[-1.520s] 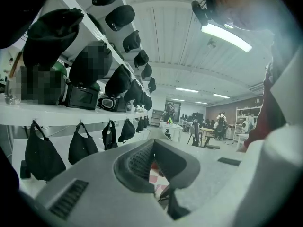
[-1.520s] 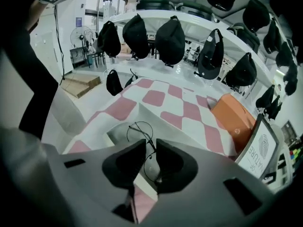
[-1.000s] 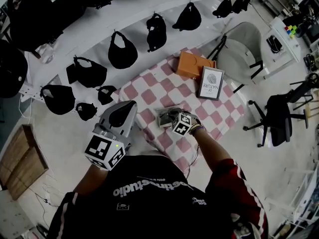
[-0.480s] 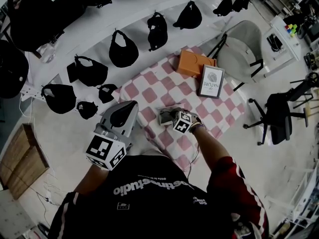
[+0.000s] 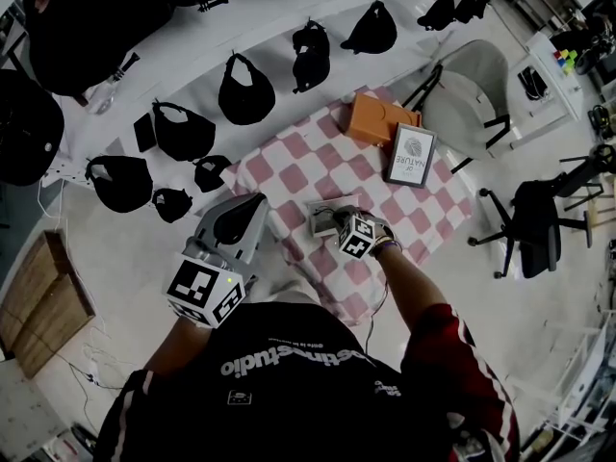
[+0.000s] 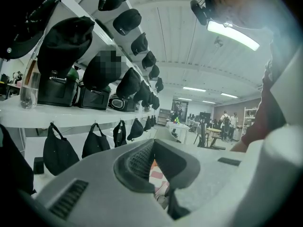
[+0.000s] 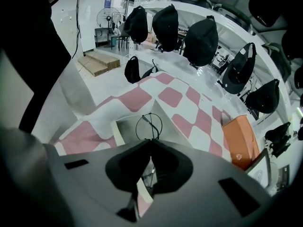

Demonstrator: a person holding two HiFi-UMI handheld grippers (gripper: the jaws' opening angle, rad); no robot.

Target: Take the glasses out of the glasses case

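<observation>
Glasses (image 7: pixel 149 126): thin black wire frame with one round lens rim in view. The rim stands upright just beyond the tips of the right gripper (image 7: pixel 150 143). That gripper's jaws are pinched together on the frame below the rim. The rest of the frame is hidden behind the jaws.

Glasses case (image 7: pixel 124 126): pale grey and open, lying on the checked cloth (image 7: pixel 137 98) directly under the glasses. In the head view the case (image 5: pixel 323 221) is just left of the right gripper (image 5: pixel 348 227) and close to the near edge of the table (image 5: pixel 318 162).

Clearance: bare pink-and-white cloth extends far and to the right of the case. An orange box (image 5: pixel 378 121) and a framed print (image 5: pixel 409 157) sit at the far right end, well apart from the case. A grey chair (image 5: pixel 467 94) stands beyond them. Black caps (image 5: pixel 245 89) hang along the shelf on the far left side.

Left gripper (image 5: pixel 234 229): held off the near left edge of the table, clear of the case. Its jaw tips meet with nothing between them – only cloth shows through the gap below.

Change against one second ago: the right gripper remains at the case, and the left gripper keeps the same station – no shift of the case on the cloth can be made out
</observation>
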